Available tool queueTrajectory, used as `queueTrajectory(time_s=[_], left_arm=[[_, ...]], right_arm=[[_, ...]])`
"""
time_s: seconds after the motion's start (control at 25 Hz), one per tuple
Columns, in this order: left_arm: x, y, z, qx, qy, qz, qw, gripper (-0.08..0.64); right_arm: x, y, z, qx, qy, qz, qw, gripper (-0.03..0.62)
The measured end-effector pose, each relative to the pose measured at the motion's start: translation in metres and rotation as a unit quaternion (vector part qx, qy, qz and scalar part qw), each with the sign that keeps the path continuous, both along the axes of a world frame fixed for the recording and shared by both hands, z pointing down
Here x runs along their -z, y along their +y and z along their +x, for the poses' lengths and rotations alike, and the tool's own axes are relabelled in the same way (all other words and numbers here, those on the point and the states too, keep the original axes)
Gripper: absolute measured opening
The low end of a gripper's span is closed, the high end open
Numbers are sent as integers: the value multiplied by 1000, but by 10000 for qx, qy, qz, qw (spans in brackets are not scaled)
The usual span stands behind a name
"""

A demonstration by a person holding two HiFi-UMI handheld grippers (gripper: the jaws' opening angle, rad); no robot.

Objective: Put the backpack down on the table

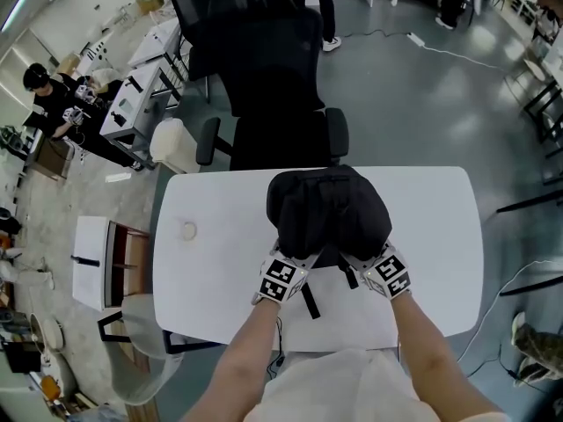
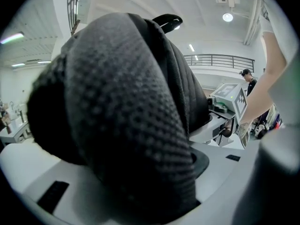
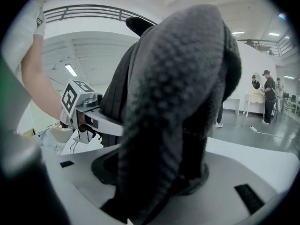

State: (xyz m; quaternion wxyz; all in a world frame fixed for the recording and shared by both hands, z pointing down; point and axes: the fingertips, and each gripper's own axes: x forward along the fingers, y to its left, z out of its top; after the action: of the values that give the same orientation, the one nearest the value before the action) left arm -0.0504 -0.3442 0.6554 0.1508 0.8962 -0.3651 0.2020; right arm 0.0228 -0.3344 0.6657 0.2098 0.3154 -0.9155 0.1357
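One black backpack (image 1: 327, 211) stands upright on one white table (image 1: 211, 280), at the middle of the near half of the top, its padded back panel facing the person. Two tongs are present, one in each hand: the left tongs (image 1: 293, 258) and the right tongs (image 1: 374, 258) both reach the lower near face of the backpack, side by side and level with each other. Two padded mesh shoulder straps are visible, one per tongs. In the left gripper view the left shoulder strap (image 2: 131, 125) runs down between the jaws, which stand wide apart; bare jaw surface shows between the strap and the dark pads (image 2: 54, 196) on either side, so nothing is clamped. The right gripper view shows the same arrangement: the right shoulder strap (image 3: 173, 102) hangs between widely parted jaws, clear of both pads (image 3: 248, 196). One thin black webbing tail (image 1: 308, 301) trails from the bag onto the table toward the person. One small pale round object (image 1: 189, 229) lies on the left part of the table, well apart from the backpack. One black office chair (image 1: 264, 69) stands at the far edge of the table.
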Motion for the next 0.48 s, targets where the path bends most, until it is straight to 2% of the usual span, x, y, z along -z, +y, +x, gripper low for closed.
queueTrajectory(time_s=[0.2, 0.48], left_arm=[[4, 2, -4, 150, 11, 36, 9999, 251], [7, 12, -17, 290, -72, 67, 9995, 270]], right_arm=[[3, 4, 4, -54, -25, -70, 10000, 289], [3, 8, 11, -257, 50, -19, 9997, 305]])
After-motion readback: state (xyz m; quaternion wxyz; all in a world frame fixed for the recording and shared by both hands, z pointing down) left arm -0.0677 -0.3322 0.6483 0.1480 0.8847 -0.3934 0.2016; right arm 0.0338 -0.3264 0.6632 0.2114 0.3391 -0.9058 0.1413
